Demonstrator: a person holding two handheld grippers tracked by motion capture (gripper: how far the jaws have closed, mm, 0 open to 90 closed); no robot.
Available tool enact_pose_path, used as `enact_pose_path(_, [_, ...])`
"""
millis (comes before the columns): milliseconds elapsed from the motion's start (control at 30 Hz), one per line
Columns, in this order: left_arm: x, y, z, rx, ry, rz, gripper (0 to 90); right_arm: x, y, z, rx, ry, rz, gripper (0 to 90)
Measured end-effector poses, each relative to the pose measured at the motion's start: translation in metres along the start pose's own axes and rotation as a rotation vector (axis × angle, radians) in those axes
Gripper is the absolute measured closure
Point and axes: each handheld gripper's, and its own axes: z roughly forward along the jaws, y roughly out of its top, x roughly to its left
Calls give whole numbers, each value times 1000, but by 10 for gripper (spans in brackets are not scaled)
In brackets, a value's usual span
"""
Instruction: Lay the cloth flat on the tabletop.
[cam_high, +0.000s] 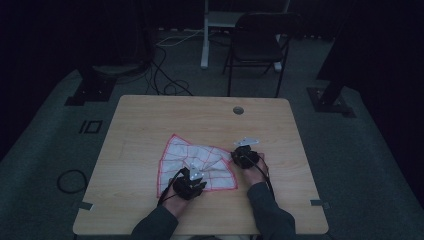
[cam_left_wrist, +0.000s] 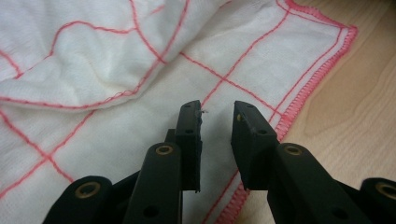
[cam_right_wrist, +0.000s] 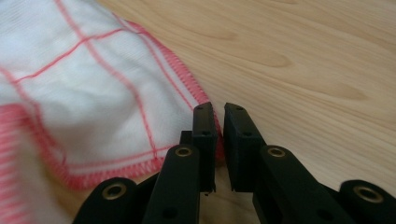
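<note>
A white cloth with a red grid and a red stitched hem lies crumpled near the middle of the wooden table. My left gripper hovers at the cloth's near edge. In the left gripper view it is open over the cloth near the hem, with nothing between its jaws. My right gripper is at the cloth's right corner. In the right gripper view its jaws are nearly together, with the red hem of the cloth pinched between them.
A round cable hole sits near the table's far edge. A black folding chair stands beyond the table, and cables lie on the dark floor at the left. Bare wood stretches to the right of the cloth.
</note>
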Motion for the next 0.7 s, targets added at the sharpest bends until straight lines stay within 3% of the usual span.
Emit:
enact_pose_path(467, [-1,-18,-16,-1,-32,30,735,-24,3,1,23,-71,-8,847])
enact_pose_path(600, [-2,-17,-17,-3,-31,31,727,-30,3,1,28,-91,6,845])
enact_pose_path(700, [-7,-9,-15,-37,-40,26,724,-28,3,-2,21,-99,12,840])
